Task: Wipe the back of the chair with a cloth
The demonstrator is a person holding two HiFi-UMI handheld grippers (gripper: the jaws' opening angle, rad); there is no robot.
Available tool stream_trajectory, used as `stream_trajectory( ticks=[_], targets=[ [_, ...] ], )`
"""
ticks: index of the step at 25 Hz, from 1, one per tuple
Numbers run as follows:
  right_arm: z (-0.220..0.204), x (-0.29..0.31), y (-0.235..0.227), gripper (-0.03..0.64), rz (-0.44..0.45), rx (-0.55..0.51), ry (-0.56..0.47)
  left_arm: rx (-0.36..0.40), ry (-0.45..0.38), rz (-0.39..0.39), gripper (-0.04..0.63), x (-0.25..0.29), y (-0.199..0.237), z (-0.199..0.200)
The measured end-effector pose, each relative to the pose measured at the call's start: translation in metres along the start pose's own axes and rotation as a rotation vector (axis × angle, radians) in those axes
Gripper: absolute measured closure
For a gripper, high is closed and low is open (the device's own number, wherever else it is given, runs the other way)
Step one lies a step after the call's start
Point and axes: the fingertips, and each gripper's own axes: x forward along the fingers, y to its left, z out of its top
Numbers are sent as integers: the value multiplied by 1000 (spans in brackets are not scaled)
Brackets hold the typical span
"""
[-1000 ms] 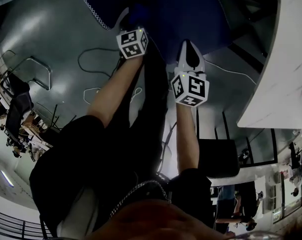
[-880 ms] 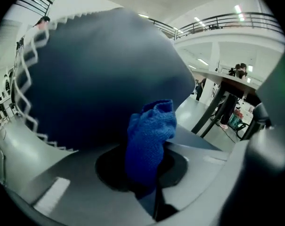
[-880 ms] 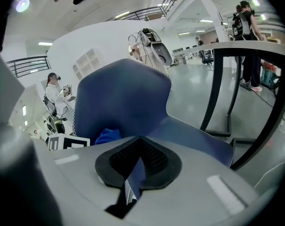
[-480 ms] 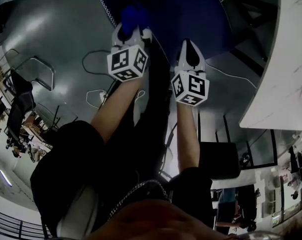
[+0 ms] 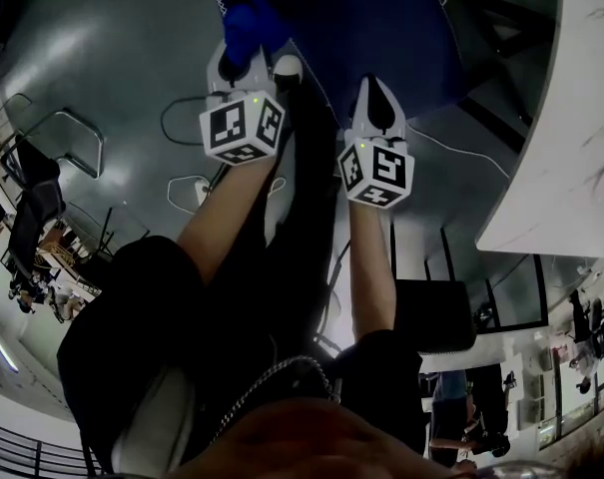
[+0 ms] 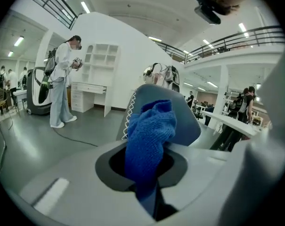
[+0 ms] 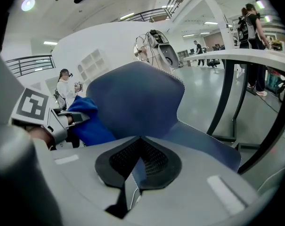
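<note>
A wide hall with a glossy grey floor [image 5: 102, 58] lies under the person, a cable [image 5: 177, 108] trailing over it. At the left, the left forearm [image 5: 227, 208] reaches forward and slants a little inward, carrying the left tongs [image 5: 254, 68] up to the left edge of the blue chair [image 5: 381, 28]. These tongs are clenched on a blue cloth [image 6: 149, 131], which bunches out past the tips and sits at or just beside the white-stitched rim of the chair back; whether it presses on the fabric I cannot tell. To the right, the right forearm [image 5: 371, 267] runs nearly straight ahead, and the right tongs [image 5: 377, 103] are clamped on a stitched edge of the chair, seemingly to steady it. A white bench [image 5: 571, 118] stands well apart at the far right. The step in hand looks like the wiping itself, or its very start. Next, I judge, the cloth should be pressed flat on the chair back and drawn across it in strokes while the other grip holds the chair firm
</note>
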Motion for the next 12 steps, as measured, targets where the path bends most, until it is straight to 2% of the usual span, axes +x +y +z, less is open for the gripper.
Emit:
stream_trajectory(
  ticks=[6,12],
  targets=[
    [-9,0,1,614,-2,8,19,96,8,-23,546,-2,-4,-18],
    [-6,1,2,614,-5,-7,20,189,51,-64,546,-6,-10,-40]
  ],
)
